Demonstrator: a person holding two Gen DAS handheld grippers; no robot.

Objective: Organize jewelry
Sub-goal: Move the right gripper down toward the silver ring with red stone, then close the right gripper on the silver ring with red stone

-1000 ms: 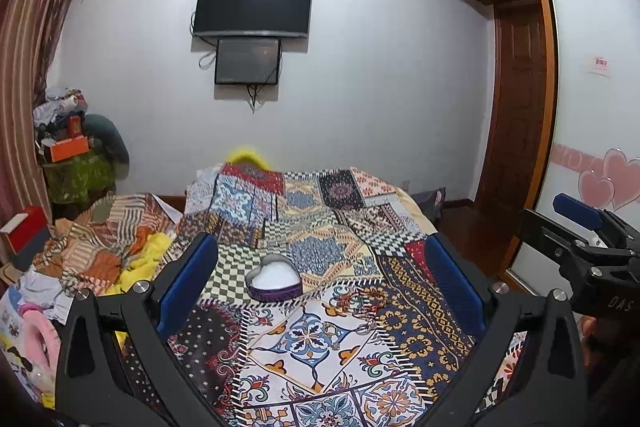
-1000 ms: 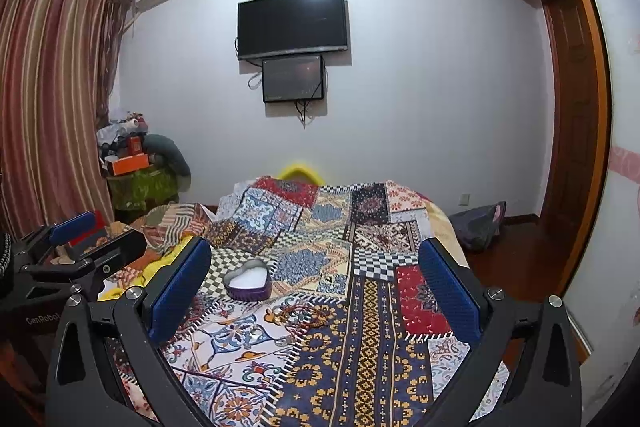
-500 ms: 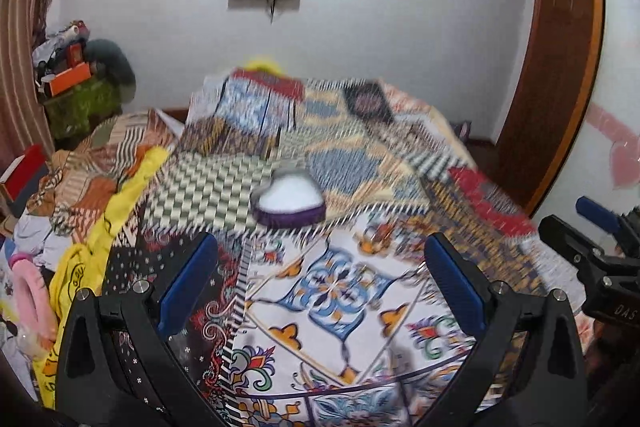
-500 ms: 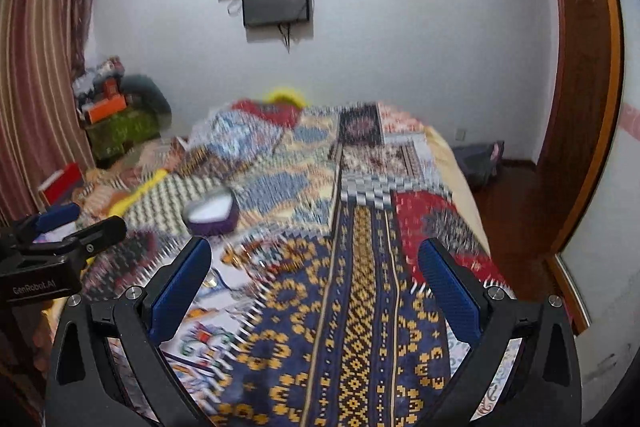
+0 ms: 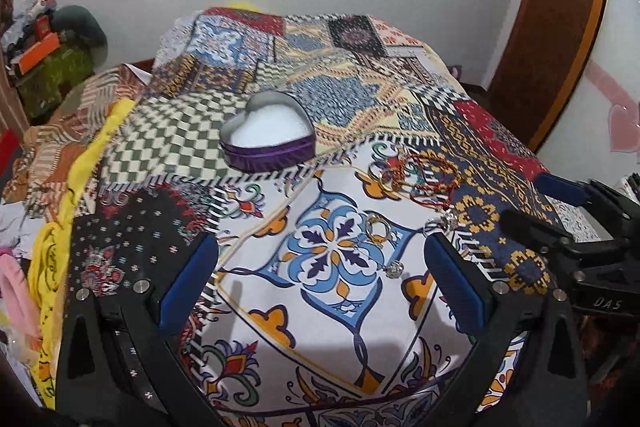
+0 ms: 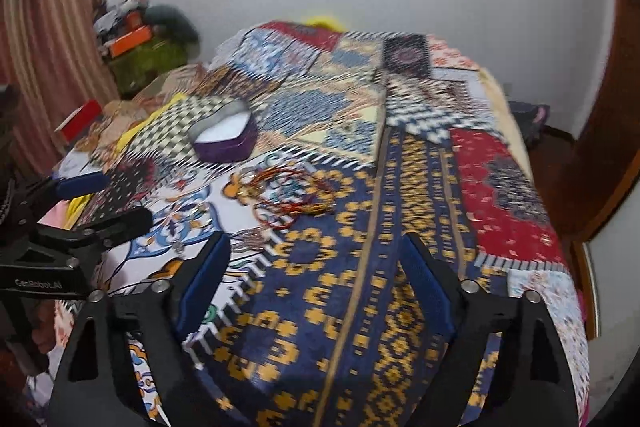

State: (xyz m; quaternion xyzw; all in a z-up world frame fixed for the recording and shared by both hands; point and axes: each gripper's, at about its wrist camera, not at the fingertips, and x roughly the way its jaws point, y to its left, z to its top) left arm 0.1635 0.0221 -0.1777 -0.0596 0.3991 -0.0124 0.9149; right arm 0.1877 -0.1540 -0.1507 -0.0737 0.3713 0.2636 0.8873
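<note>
Our left gripper [image 5: 320, 287] hangs with fingers spread wide, gripping nothing; our right gripper [image 6: 316, 279] likewise gapes empty. Between the left fingers we spot a gold ring [image 5: 378, 229] on the patchwork bedspread [image 5: 192, 143]; red bangles [image 5: 424, 175] lie beyond, near the heart-shaped purple tin [image 5: 268, 141].

A heart-shaped box [image 5: 267, 137] sits on the bed [image 5: 340, 307], toward the far side. Nearer and to its right lies a tangle of bracelets [image 5: 420, 177]. Nearer still, two rings [image 5: 378, 227] lie close together, with a small pendant [image 5: 394, 270] just in front of them.
</note>
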